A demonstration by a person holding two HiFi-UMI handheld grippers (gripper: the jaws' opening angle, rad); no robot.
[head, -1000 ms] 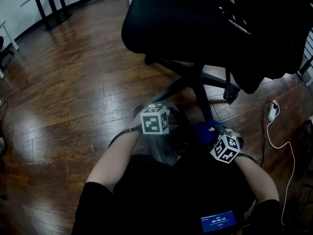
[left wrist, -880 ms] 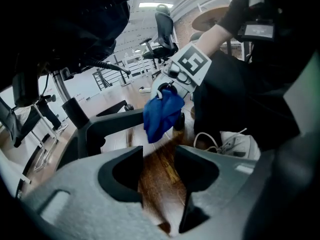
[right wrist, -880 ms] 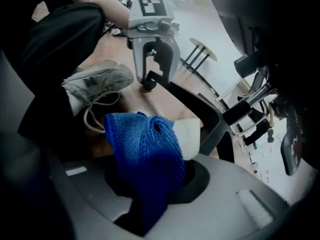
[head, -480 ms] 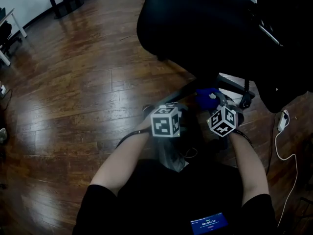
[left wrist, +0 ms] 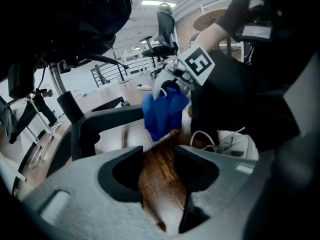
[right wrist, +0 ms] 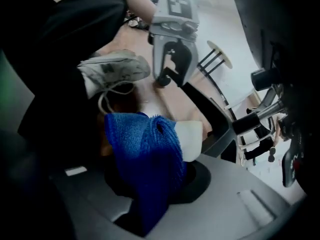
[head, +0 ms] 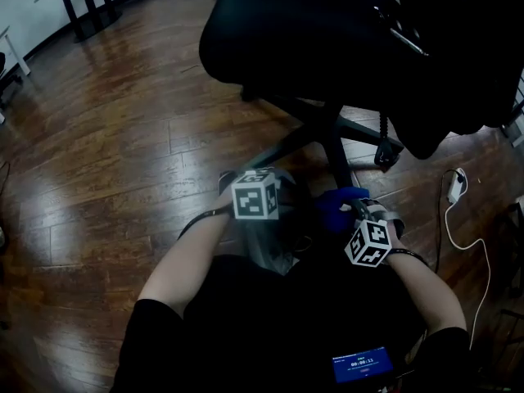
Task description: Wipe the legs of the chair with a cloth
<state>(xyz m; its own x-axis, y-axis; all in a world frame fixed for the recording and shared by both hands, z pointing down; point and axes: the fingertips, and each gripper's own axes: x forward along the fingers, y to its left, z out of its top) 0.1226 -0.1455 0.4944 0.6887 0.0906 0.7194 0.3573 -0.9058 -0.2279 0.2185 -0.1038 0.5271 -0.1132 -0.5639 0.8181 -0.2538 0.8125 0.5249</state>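
Right now R gripper [right wrist: 152,179] is clenched on the blue cloth [right wrist: 142,154], w/ a bunched wad sticking out past the jaws. Cloth sits low, right by the near leg [head: 340,158] of the black chair [head: 327,39], just beside its outer end; can't tell if it's actually touching. L gripper [left wrist: 159,159] is released and empty: jaws a bit apart, only wood floor [head: 123,137] showing btwn them. It hovers just left of the same leg, tips angled down, close to the cloth but apart from it. Chair stands toward the floor's far edge, seat overhanging the legs. A grey shoe [right wrist: 112,69] is planted on the floor near both grippers. White cable [head: 471,244] trails along the floor's right edge.
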